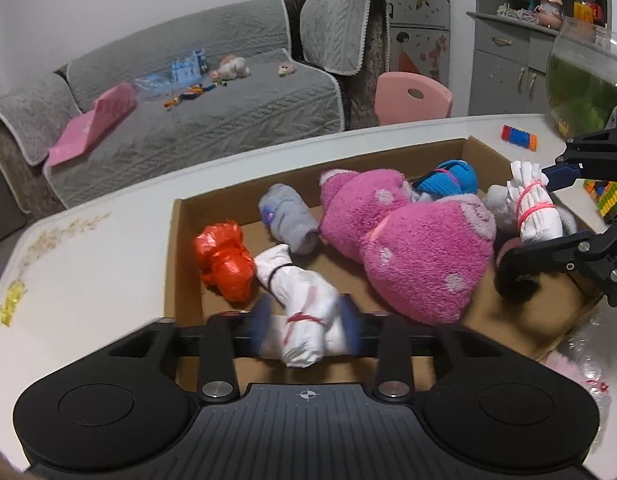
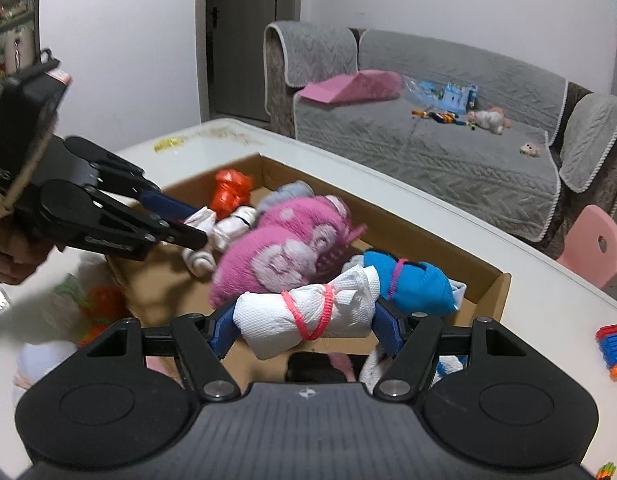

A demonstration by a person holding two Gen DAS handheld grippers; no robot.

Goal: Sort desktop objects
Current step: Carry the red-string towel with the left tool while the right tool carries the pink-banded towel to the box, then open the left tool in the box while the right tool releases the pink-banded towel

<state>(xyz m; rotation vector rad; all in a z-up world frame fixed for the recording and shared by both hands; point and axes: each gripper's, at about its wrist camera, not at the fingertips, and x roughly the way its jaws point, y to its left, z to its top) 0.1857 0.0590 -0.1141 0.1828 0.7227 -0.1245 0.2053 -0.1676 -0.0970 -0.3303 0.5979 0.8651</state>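
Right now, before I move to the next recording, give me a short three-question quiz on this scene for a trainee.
1. Multiple choice: what is the right gripper clamped on?
A. a white paper bundle tied with pink bands
B. a blue sock roll
C. a grey sock roll

2. True or false: the orange plastic bag lies outside the cardboard box.

3. Fill in: the big plush toy in the box is mostly ____ in colour.

Key: 1 A. 2 False, the bag lies inside the box, in a corner. 3 pink.
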